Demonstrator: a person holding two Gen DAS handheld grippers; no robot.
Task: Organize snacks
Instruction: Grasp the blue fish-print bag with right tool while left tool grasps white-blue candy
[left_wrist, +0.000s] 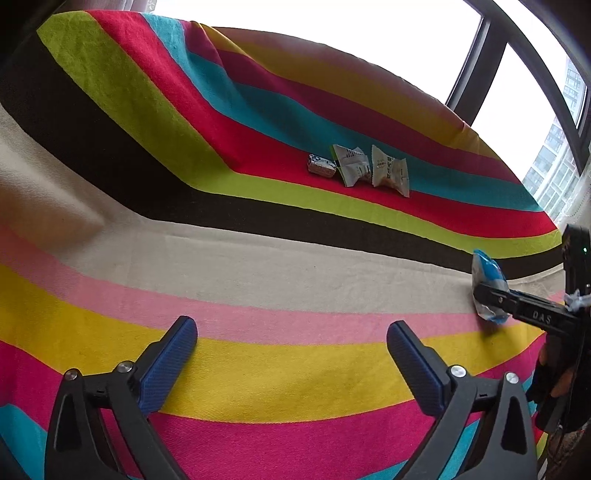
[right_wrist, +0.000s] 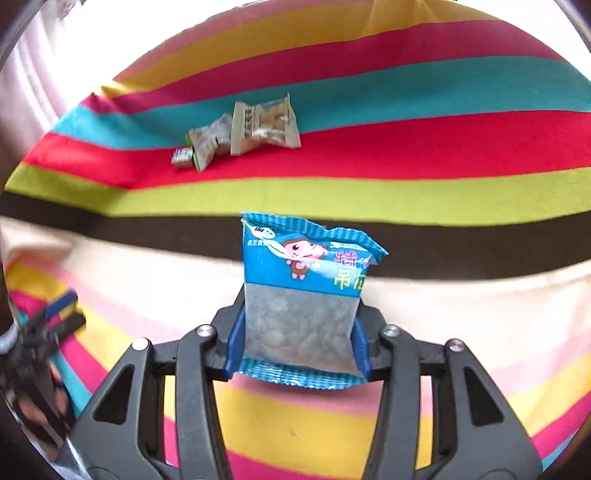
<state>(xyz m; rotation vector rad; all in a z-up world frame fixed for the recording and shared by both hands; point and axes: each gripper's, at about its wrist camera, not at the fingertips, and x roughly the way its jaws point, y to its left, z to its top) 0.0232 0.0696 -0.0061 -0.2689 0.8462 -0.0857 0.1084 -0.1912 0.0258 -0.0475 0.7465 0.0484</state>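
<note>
We hold the right gripper (right_wrist: 297, 341) closest to us, and its two blue pads (right_wrist: 233, 343) are pressed on the sides of a blue snack bag (right_wrist: 301, 295). The bag stands up tall between them. Its long side runs away from us, and its crinkly top edge points toward the far snacks. The top half is blue with a little cartoon monkey, and the bottom half is see-through with pale lumps inside. The words on the right of the bag bend away, so we cannot read them all. The bag sits up in the air above the striped cloth (right_wrist: 461, 155).

In the left wrist view, the left gripper (left_wrist: 291, 341) has its jaws wide apart with nothing in them, above the yellow stripe. The blue bag (left_wrist: 487, 273) shows at the right edge there, partly hidden by a black finger.

Farther away than the blue bag, three small snacks lie in a row on the red stripe. The pale packet (left_wrist: 389, 170) is on the right, the green-edged packet (left_wrist: 352, 164) in the middle, and the small silver snack (left_wrist: 320, 164) on the left. They touch each other. Their long sides run across the stripe, a bit tilted. Their print is too small to read.

Beyond them the window (left_wrist: 517, 92) is very bright.
</note>
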